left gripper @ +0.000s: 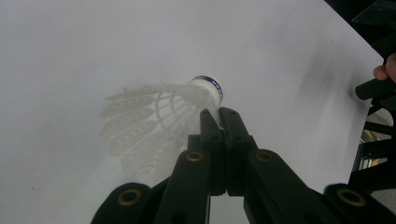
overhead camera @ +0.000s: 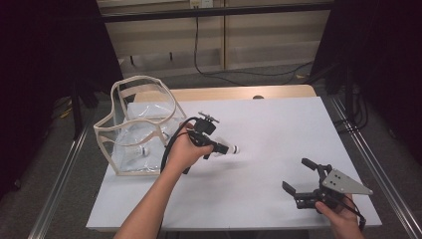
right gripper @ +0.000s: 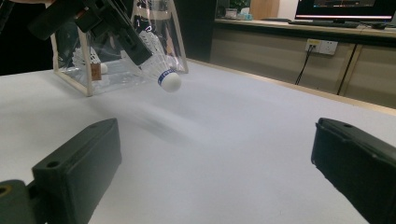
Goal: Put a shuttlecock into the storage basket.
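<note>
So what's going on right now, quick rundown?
Left hand-held gripper shut on shuttlecock, clear of the table. Right hand-held gripper open, nothing in it. Clear bag beside the left one, another shuttlecock inside.

The shuttlecock (overhead camera: 230,149) held by the left gripper (overhead camera: 219,147) is small in the high view, its feathers hidden behind the jaws. In the left gripper view its feathers (left gripper: 140,126) are blurred. In the right gripper view the top edge cuts off the clear bag (right gripper: 116,56), and the left gripper (right gripper: 135,51) covers part of it.
</note>
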The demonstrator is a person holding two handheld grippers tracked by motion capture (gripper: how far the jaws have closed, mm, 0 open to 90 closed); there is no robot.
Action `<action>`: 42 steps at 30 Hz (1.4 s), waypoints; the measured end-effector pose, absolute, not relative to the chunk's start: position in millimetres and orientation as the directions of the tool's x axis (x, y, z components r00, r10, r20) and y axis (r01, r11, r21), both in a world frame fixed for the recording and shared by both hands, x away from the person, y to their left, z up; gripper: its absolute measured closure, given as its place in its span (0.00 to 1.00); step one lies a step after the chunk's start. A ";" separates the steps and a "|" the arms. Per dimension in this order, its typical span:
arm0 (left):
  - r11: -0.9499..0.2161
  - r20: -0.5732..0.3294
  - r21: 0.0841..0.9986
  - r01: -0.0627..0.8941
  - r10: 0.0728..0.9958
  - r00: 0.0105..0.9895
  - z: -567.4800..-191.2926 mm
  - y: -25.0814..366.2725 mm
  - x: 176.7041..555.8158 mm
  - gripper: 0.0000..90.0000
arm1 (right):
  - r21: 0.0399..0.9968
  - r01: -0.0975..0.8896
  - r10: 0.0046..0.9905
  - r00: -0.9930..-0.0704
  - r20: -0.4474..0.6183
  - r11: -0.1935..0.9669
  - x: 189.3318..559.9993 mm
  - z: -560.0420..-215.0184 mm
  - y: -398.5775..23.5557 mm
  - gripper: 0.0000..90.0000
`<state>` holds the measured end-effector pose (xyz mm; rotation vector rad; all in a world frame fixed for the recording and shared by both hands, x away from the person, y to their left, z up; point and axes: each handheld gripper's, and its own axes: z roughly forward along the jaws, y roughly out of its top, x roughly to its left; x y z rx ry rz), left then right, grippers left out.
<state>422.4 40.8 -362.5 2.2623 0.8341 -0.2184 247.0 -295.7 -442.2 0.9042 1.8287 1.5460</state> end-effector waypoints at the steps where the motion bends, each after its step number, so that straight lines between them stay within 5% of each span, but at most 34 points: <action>1: -0.549 -0.369 0.561 0.619 0.504 0.781 -361.3 41.4 422.4 1.00 | 0.986 0.131 0.795 -0.606 -0.001 0.101 247.0 -442.2 -295.7 0.01; 42: -0.582 -0.359 0.524 0.622 0.511 0.781 -310.7 61.2 429.5 1.00 | 0.986 0.129 0.793 -0.609 -0.006 0.106 247.4 -442.5 -295.1 0.01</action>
